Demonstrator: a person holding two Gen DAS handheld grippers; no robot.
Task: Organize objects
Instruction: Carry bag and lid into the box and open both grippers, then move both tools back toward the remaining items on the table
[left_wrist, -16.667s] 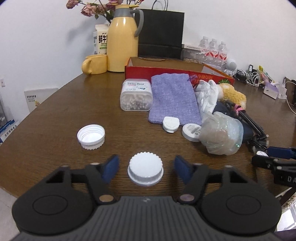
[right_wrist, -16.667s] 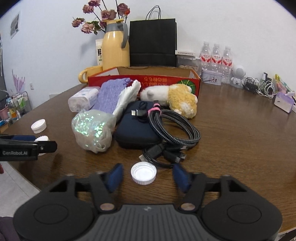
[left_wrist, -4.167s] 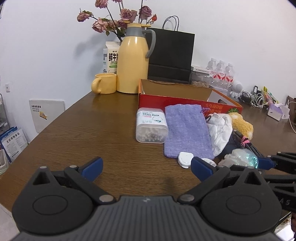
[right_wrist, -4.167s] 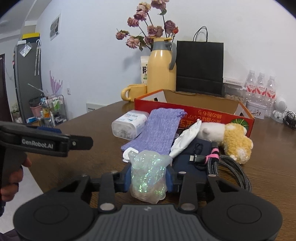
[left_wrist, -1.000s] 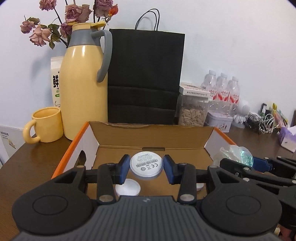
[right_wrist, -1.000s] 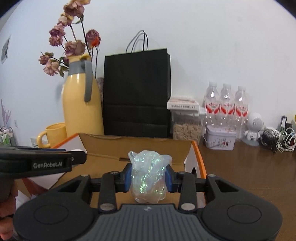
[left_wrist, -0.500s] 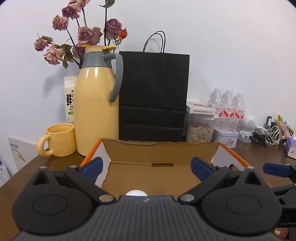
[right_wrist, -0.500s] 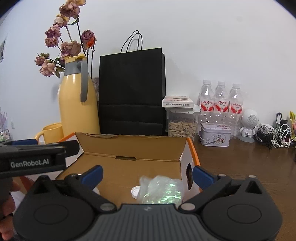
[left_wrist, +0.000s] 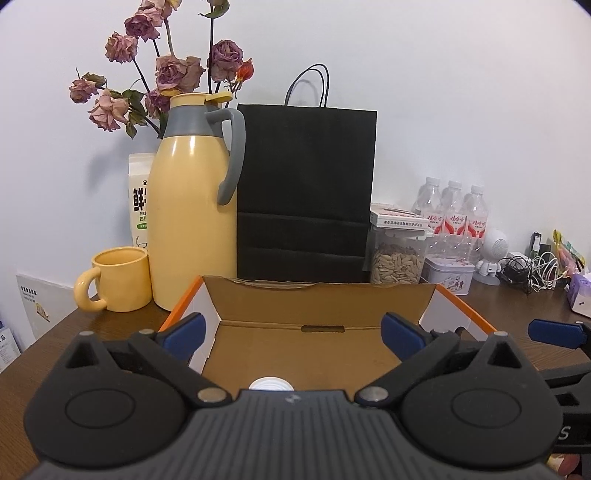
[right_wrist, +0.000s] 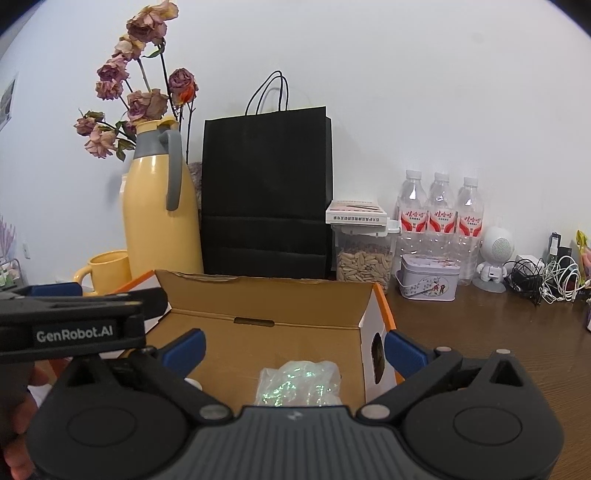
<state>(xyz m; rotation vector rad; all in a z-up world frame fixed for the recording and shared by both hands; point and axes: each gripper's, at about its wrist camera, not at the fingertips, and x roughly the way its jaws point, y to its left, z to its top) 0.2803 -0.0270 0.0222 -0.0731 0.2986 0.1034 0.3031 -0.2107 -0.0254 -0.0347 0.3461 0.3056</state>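
Observation:
An open cardboard box (left_wrist: 314, 299) with orange edges stands on the wooden table, also in the right wrist view as the box (right_wrist: 266, 295). My left gripper (left_wrist: 293, 330) hangs open above it with nothing between its blue pads. A white round cap (left_wrist: 271, 384) lies on the box floor just below it. My right gripper (right_wrist: 293, 349) is open over the same box. Beneath it on the box floor rests a crumpled iridescent plastic bag (right_wrist: 299, 384), free of the pads. The left gripper's side (right_wrist: 74, 325) crosses the right wrist view at left, held by a hand (right_wrist: 14, 406).
Behind the box stand a yellow thermos jug (left_wrist: 192, 206), a yellow mug (left_wrist: 118, 278), a black paper bag (left_wrist: 306, 195), a jar of seeds (left_wrist: 397, 254), a tin (right_wrist: 430, 277) and three water bottles (right_wrist: 439, 214). Cables (right_wrist: 543, 273) lie at the far right.
A second ago the left gripper held a round white case and the right held the iridescent bag; both jaws have opened wide and the items lie in the box.

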